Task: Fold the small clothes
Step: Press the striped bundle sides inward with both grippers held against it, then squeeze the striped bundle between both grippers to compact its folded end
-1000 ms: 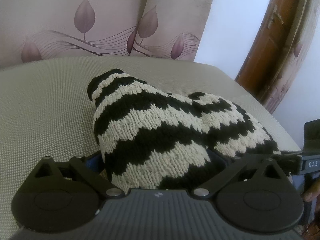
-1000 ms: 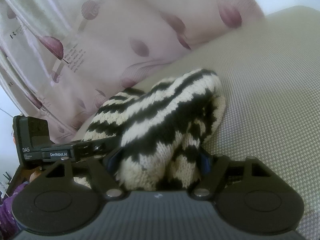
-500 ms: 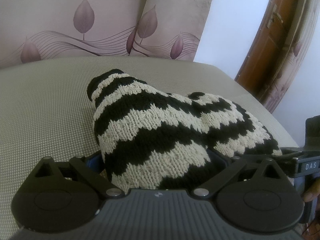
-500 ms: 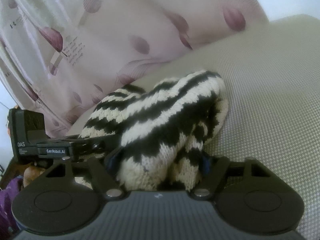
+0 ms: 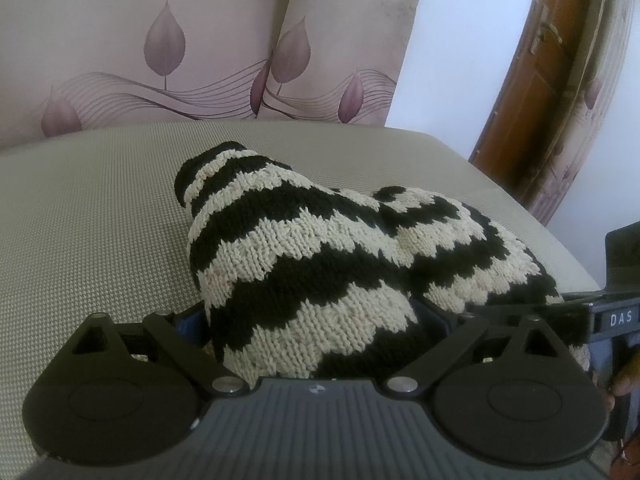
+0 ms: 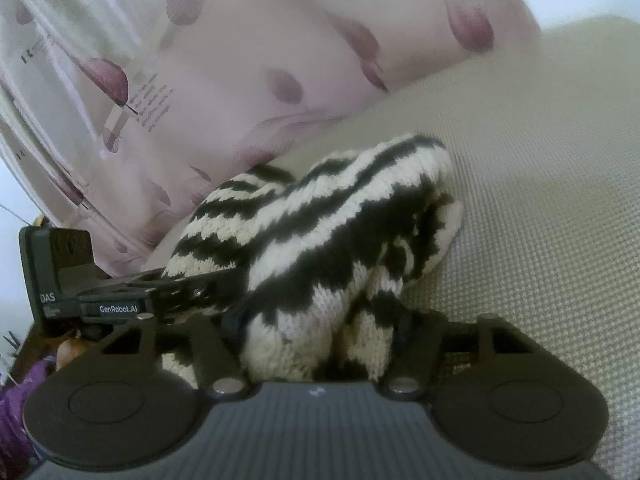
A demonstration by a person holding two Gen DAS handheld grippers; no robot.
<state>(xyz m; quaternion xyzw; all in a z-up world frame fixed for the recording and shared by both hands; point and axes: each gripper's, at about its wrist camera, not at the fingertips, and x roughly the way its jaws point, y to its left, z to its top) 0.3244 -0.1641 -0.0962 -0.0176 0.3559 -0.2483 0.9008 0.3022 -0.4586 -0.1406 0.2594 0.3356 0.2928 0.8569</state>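
Note:
A small black-and-cream striped knitted garment lies bunched up on a beige woven cushion. My left gripper is shut on its near edge, and the knit fills the gap between the blue pads. In the right wrist view the same garment is humped between the fingers of my right gripper, whose jaws are closing on a thick fold of it. Each tool shows in the other's view: the right one's housing at the far right, the left one's housing at the left.
A pink leaf-print curtain hangs behind the cushion. A brown wooden door frame stands at the right by a white wall. A person's fingers show at the right edge.
The right gripper's fingers have drawn a little closer around the knit fold. The left view is unchanged.

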